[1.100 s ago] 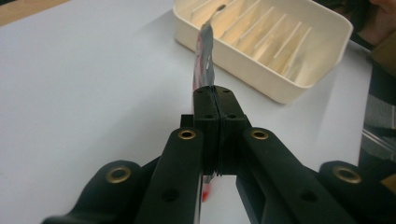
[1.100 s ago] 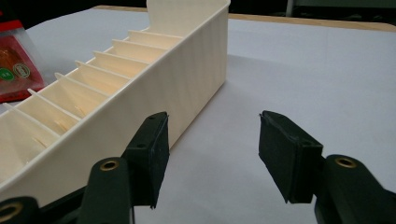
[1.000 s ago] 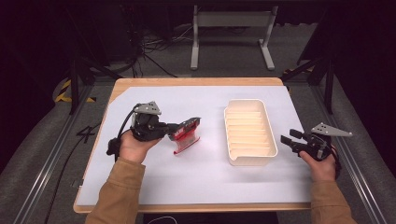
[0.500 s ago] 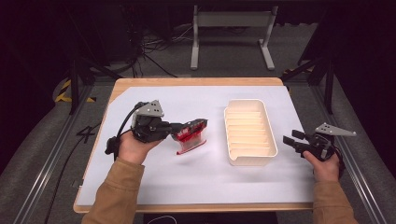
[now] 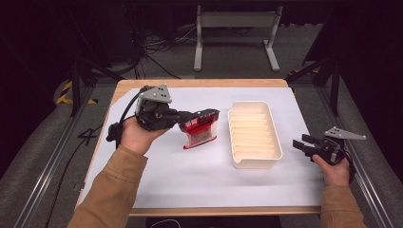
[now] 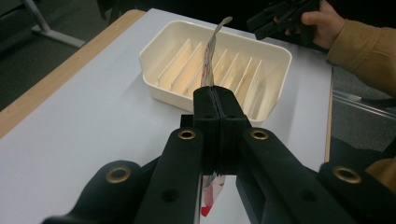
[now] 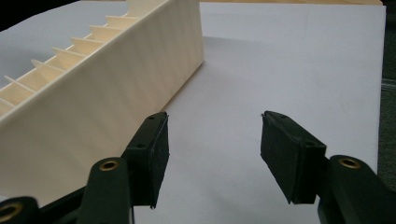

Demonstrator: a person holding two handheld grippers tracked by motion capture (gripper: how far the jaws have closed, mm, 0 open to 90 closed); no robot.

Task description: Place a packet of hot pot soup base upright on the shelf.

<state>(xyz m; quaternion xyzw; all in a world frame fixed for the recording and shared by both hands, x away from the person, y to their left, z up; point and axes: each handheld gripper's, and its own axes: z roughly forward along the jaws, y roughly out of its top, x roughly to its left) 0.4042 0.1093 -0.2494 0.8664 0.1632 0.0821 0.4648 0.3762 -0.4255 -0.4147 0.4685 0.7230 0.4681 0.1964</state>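
In the high view, the right gripper (image 5: 304, 145) waits at lower right, its fingers (image 7: 154, 156) spread and empty; left of centre the left gripper (image 5: 190, 118) has its fingers clenched on one red-and-clear pouch (image 5: 199, 130), held just above the white worktop (image 5: 199, 185); it looks light, limp, slippery, best pinched at its flat edge; beyond, one cream slotted tray (image 5: 254, 134) stands empty.

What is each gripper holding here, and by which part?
The left gripper is shut on the red packet, pinching its upper edge. The right gripper is open and holds nothing.
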